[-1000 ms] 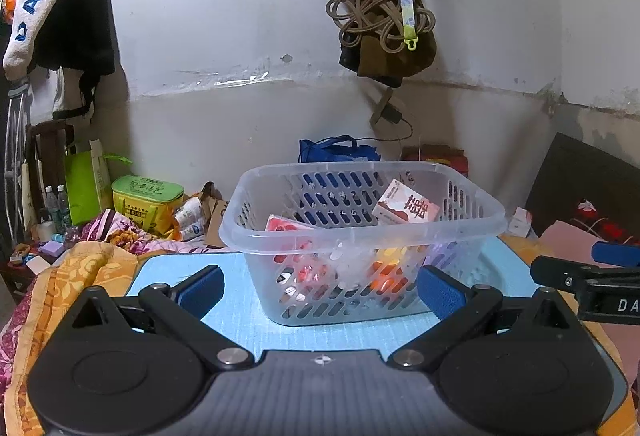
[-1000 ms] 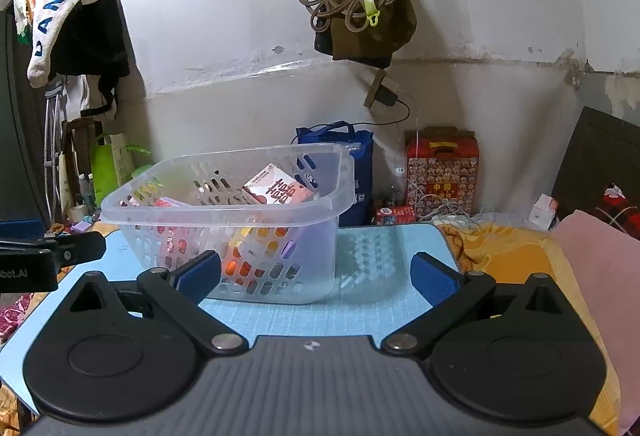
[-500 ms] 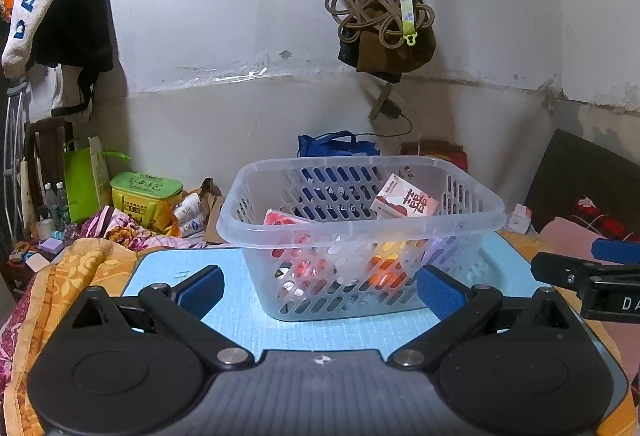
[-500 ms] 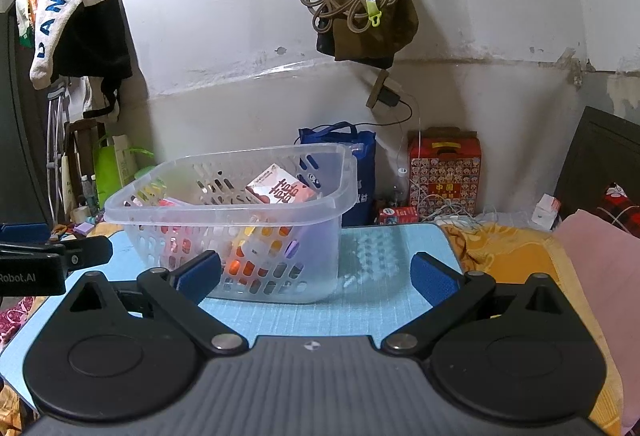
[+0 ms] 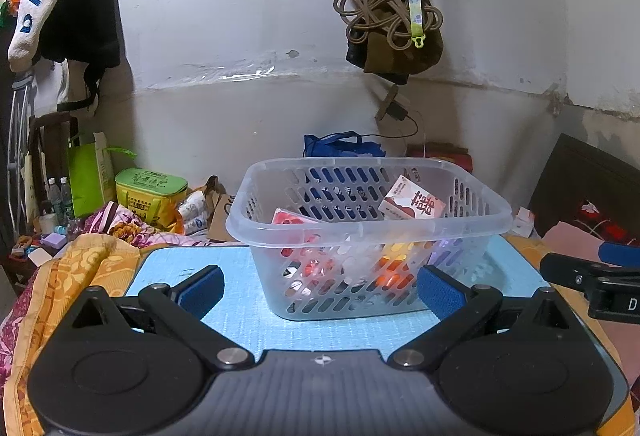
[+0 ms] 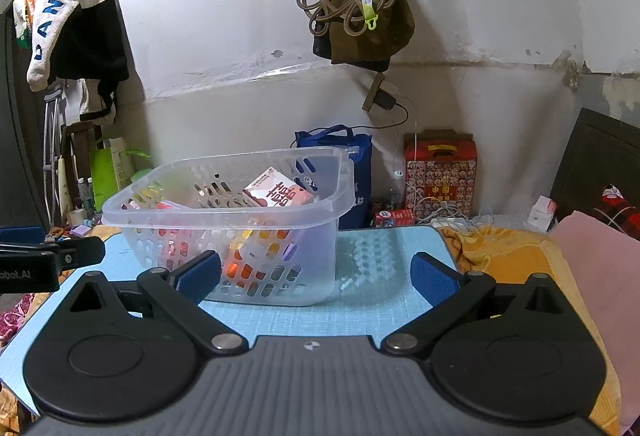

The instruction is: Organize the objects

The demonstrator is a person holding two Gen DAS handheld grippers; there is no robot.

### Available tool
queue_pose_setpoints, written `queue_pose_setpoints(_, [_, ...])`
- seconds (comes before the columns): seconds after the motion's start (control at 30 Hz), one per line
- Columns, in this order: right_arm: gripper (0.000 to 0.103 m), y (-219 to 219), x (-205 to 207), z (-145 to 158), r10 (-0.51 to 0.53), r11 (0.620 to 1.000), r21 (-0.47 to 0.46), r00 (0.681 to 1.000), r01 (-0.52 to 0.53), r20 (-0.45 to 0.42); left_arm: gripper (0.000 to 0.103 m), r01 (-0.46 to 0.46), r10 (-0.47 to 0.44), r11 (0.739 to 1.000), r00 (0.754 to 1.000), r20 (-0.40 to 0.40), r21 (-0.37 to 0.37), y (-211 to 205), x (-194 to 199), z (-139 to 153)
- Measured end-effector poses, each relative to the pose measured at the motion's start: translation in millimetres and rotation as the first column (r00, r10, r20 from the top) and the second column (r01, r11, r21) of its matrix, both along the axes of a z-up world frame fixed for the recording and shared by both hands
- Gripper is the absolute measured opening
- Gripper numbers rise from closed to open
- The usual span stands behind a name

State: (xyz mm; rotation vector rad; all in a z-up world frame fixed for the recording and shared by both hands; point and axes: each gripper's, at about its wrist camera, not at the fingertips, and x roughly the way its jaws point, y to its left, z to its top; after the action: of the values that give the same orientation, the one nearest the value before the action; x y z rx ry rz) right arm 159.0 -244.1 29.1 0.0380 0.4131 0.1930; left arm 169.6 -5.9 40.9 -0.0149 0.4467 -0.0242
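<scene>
A clear plastic basket [image 5: 472, 213] stands on the light blue mat [image 5: 248, 320]. It holds a red and white box [image 5: 412, 201] leaning on top and several small coloured items below. It also shows in the right wrist view [image 6: 332, 203] with the same box [image 6: 278, 193]. My left gripper [image 5: 320, 292] is open and empty, just in front of the basket. My right gripper [image 6: 316, 278] is open and empty, in front of the basket's right end. Each gripper shows at the edge of the other's view.
The mat lies on orange and floral bedding [image 5: 80, 260]. Behind it stand a blue bag [image 6: 360, 171], a red patterned box [image 6: 440, 171], a green bag [image 5: 86, 175] and a yellow tin [image 5: 150, 193]. A pink cloth [image 6: 592, 276] lies at the right. Clothes and bags hang on the wall.
Both grippers have risen and pulled back slightly, so the basket sits a little lower and smaller in view. Both stay open. The basket has not moved.
</scene>
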Motion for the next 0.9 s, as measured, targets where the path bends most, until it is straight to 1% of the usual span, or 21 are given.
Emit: queue_pose_setpoints(0.9, [0.103,4.6,-1.7,1.0,0.005,1.0,-0.023,1.0,-0.005,0.002,0.103,0.006,-0.006,1.0,1.0,-0.006,-0.007,1.8,-3.6,-0.1])
